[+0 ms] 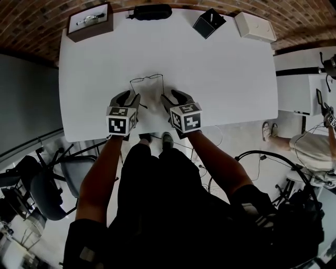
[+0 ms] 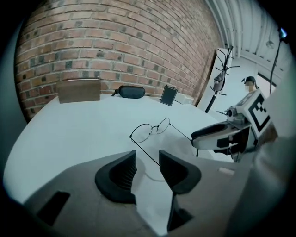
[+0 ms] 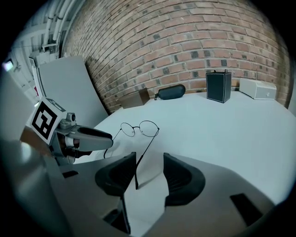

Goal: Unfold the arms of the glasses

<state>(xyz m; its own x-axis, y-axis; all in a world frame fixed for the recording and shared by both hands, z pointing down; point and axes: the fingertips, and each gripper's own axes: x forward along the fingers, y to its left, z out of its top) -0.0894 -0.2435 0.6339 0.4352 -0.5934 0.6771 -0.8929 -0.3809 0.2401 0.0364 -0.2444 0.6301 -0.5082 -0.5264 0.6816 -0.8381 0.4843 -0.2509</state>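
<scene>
Thin wire-rimmed round glasses (image 1: 147, 80) lie on the white table (image 1: 220, 68), both arms swung out toward me. In the left gripper view the glasses (image 2: 150, 131) sit just ahead, and one arm runs back between the jaws of my left gripper (image 2: 148, 159), which stand apart without pressing on it. In the right gripper view the glasses (image 3: 140, 128) send their other arm down between the jaws of my right gripper (image 3: 149, 162), its tip close to the left pad; that gripper is open too. The two grippers (image 1: 129, 97) (image 1: 170, 97) flank the arm ends near the table's front edge.
Along the far edge stand a brown box (image 1: 90, 21), a black glasses case (image 1: 152, 11), a black box (image 1: 209, 22) and a white box (image 1: 255, 26). A brick wall rises behind. A chair (image 1: 47, 194) stands left of me, a seated person (image 1: 310, 147) at right.
</scene>
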